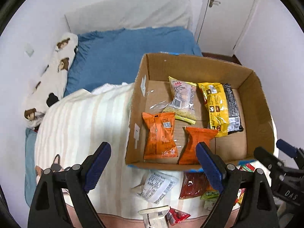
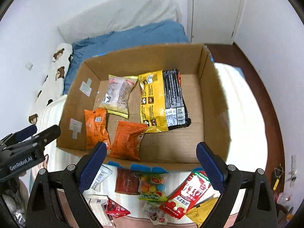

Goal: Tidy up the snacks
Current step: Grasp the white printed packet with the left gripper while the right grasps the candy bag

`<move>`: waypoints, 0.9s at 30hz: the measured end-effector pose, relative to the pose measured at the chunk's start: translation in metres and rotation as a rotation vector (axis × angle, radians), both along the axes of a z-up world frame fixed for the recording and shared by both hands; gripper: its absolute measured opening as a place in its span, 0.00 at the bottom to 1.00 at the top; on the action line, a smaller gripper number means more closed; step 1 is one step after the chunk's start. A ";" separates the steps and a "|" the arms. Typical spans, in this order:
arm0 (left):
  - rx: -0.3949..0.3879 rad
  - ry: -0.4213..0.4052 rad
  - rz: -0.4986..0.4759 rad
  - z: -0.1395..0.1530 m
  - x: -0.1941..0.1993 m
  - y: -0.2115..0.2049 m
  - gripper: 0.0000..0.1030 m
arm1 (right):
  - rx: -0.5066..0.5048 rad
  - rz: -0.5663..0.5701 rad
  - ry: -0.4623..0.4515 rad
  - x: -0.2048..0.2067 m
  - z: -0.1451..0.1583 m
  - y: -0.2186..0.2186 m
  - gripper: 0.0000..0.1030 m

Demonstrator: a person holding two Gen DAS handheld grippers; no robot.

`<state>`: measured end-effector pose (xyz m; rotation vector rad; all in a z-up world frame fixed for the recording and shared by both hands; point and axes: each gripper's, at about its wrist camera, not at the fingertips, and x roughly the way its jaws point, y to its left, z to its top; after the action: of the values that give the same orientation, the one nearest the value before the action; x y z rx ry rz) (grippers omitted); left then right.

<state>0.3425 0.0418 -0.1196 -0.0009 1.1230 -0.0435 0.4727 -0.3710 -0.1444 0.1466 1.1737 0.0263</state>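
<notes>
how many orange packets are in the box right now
2. One orange packet lies by the cardboard box's left wall; the other orange packet sits just right of it, near the front edge. None seems hidden.

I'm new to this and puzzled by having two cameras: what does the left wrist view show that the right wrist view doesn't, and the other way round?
Only the left wrist view shows the cat print on the blanket.

Only the right wrist view shows the long red packet, the bag of colourful candies and the dark wooden bed frame.

Both show the cardboard box holding two orange packets, a yellow bag and a black pack, and both grippers, open and empty.
</notes>
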 end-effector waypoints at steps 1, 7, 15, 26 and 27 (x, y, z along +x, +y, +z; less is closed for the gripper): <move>-0.004 -0.013 -0.003 0.003 -0.006 0.001 0.89 | 0.003 -0.002 -0.019 -0.007 0.006 0.000 0.92; -0.021 -0.055 -0.030 0.015 -0.043 -0.002 0.89 | 0.056 -0.001 -0.061 -0.041 0.028 -0.001 0.92; 0.022 0.041 -0.073 -0.027 -0.063 -0.002 0.89 | 0.157 -0.045 0.047 -0.070 -0.015 -0.010 0.92; 0.284 0.271 -0.321 -0.159 -0.031 -0.052 0.89 | 0.196 -0.096 0.260 -0.059 -0.123 -0.010 0.68; 0.301 0.278 -0.338 -0.165 -0.029 -0.056 0.88 | 0.183 -0.089 0.273 -0.057 -0.128 -0.008 0.70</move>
<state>0.3134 -0.0138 -0.2843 0.4647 1.3891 -0.1797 0.4160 -0.3785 -0.2729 0.3732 1.4360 0.0367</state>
